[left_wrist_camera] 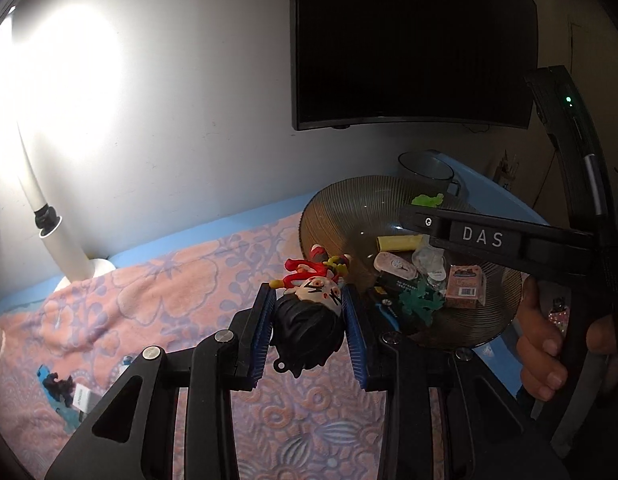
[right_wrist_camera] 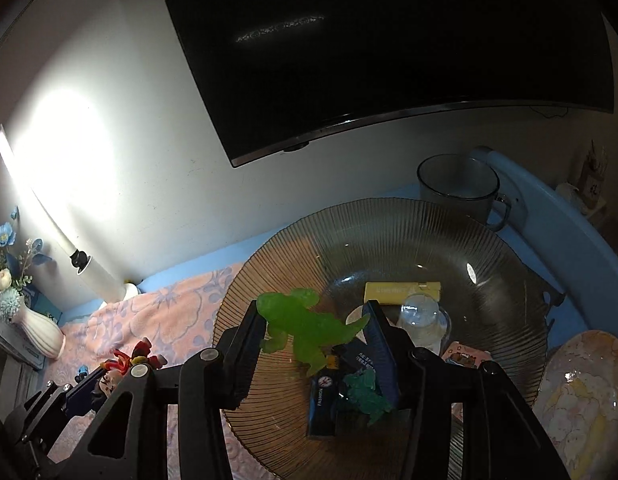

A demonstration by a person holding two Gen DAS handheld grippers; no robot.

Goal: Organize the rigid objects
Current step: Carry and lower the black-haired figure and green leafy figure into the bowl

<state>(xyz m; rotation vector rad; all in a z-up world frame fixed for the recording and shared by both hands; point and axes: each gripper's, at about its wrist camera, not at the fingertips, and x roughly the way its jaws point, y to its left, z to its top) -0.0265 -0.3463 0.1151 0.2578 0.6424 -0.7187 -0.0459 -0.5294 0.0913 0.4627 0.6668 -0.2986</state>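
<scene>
1. Ribbed smoked glass forms the big bowl [right_wrist_camera: 389,240] that serves as landmark; it sits on a pink patterned cloth [left_wrist_camera: 157,292] over a blue counter [left_wrist_camera: 213,228].
2. Only the right wrist view shows the white vase [right_wrist_camera: 39,330] of blue flowers far left of the bowl, the floral plate [right_wrist_camera: 585,396] just right of it, and the glass mug [right_wrist_camera: 457,184] behind it in full.
3. Only the left wrist view shows the person's hand [left_wrist_camera: 545,352] gripping the right tool's handle at the bowl's right edge, and a blue packet [left_wrist_camera: 65,396] on the cloth well left of the bowl.
4. Inside the bowl both views show a yellow box [right_wrist_camera: 401,291], a dark blue box [right_wrist_camera: 325,400], a dark green dinosaur [right_wrist_camera: 365,396] and a pink carton [left_wrist_camera: 465,286].
5. Left tongs [left_wrist_camera: 309,304]: closed narrowly on a doll figure [left_wrist_camera: 309,320] with black hair and red limbs, the blue pads pressing both sides of its head, held just left of the bowl's rim.
6. Right tongs [right_wrist_camera: 313,324]: set moderately wide and clamped on a translucent green dinosaur [right_wrist_camera: 305,328], held above the bowl's interior.
</scene>
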